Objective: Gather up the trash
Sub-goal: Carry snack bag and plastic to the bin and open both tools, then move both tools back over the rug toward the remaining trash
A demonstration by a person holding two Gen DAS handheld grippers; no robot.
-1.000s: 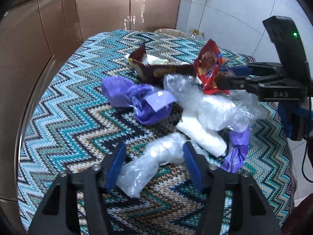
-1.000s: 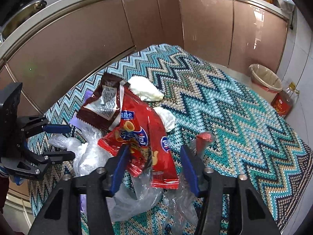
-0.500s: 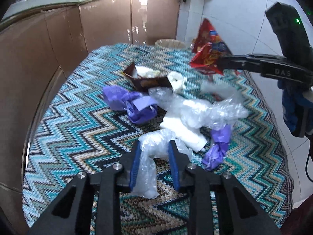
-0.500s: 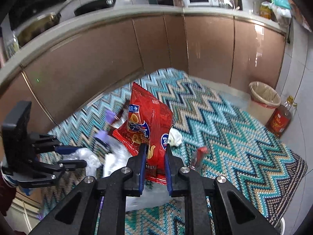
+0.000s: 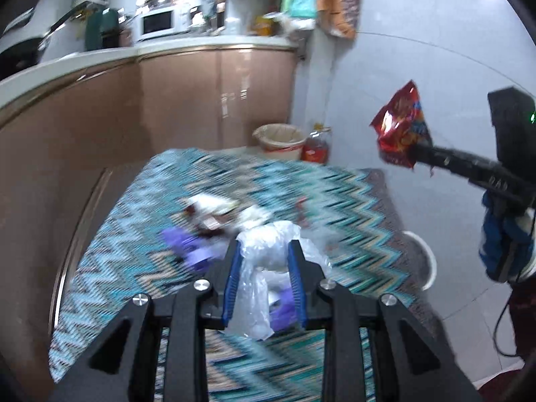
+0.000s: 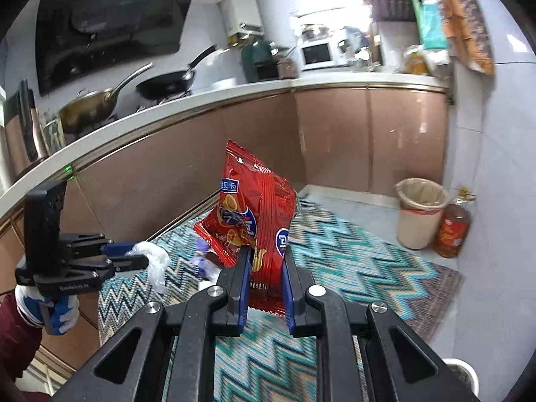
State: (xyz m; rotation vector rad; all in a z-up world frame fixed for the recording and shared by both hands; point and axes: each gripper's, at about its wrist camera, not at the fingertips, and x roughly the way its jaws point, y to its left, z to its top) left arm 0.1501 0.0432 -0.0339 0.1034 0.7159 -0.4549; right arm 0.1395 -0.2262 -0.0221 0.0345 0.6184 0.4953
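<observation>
Both grippers are black angular frames with silver screw heads and blue finger pads (image 6: 242, 288). Behind the left gripper (image 6: 134, 256), a blue-and-white glove (image 6: 50, 308) meets a dark red sleeve (image 6: 16, 345). A green light glows on the right gripper (image 5: 415, 154).

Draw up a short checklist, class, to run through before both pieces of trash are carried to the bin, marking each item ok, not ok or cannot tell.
1. Left hand-held gripper shut on the clear plastic bag: ok.
2. Right hand-held gripper shut on the red snack packet: ok.
3. Both pieces lifted off the zigzag cloth: ok.
4. Waste bin open and lined: ok.
5. Oil bottle beside the bin, clear of the drop: cannot tell.
6. All trash collected: not ok, a purple bag lies on the cloth.
</observation>
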